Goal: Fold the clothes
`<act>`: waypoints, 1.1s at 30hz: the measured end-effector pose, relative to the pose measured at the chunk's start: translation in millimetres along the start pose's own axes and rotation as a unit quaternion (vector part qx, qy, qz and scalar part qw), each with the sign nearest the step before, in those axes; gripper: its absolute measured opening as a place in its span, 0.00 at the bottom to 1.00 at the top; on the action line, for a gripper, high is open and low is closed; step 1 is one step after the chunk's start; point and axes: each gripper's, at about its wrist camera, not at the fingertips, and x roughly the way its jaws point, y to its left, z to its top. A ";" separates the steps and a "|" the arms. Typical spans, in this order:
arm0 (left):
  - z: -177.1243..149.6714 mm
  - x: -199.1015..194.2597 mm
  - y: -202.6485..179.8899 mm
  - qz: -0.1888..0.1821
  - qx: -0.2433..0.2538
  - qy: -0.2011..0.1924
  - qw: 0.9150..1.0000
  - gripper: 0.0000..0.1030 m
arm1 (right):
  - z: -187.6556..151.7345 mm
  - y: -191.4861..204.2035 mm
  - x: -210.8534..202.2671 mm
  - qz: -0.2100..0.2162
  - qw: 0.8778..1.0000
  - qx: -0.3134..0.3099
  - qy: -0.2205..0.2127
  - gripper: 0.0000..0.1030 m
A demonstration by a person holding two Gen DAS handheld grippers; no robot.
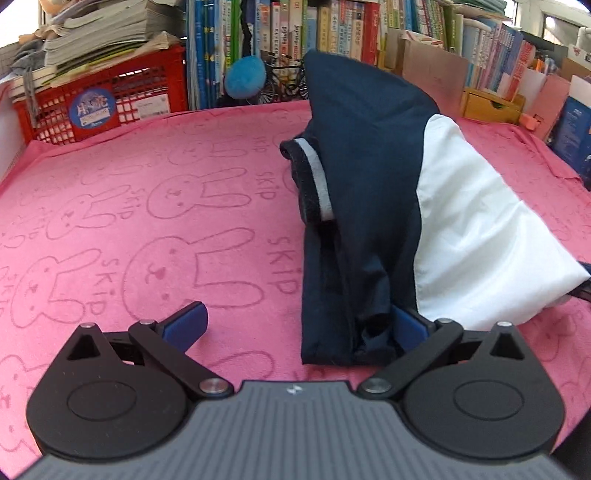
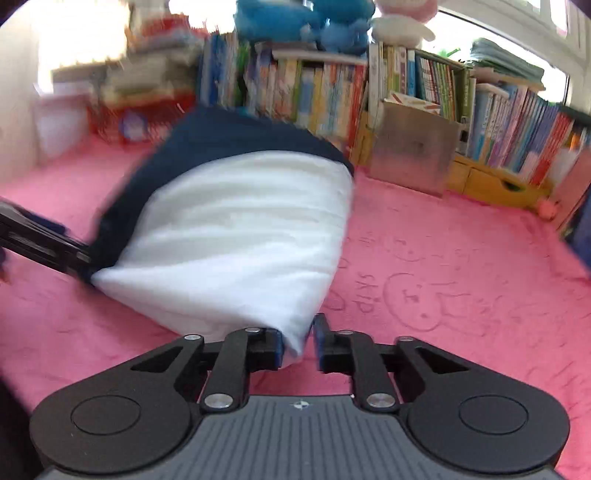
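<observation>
Garment, navy with a broad white panel and a ribbed navy collar edged by a pale stripe; lies bunched and partly lifted on a pink towel printed with rabbit outlines and the word SKIP. Navy section rises in a peak toward the far side; white section slopes down to the right. Left gripper: jaws spread wide, the right blue pad tucked against the near navy hem, the left pad resting apart over bare towel. Right gripper: jaws narrowly parted with a corner of the white fabric between them; whether they pinch it cannot be told, view blurred. Bookshelves and a red crate stand behind.
</observation>
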 end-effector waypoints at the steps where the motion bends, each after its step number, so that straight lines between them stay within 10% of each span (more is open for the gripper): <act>1: 0.7 -0.4 -0.4 0.001 0.001 0.000 1.000 1.00 | 10.0 2.9 8.7 0.006 1.000 -0.002 0.001 0.48; 2: 1.4 -0.7 -0.9 0.002 0.003 0.000 1.000 1.00 | 20.1 5.7 17.4 0.013 1.000 -0.005 0.003 0.62; 6: 0.3 -0.5 -1.8 0.004 0.004 0.000 1.000 1.00 | 60.2 17.2 52.1 0.038 0.999 -0.015 0.008 0.67; 15: -8.9 4.8 3.0 -0.001 -0.003 -0.020 1.000 1.00 | 147.9 42.1 127.9 0.093 0.995 -0.036 0.018 0.40; 33: -15.1 3.2 16.9 -0.015 -0.006 -0.054 0.998 1.00 | 134.2 19.5 112.3 0.128 0.991 -0.023 -0.036 0.61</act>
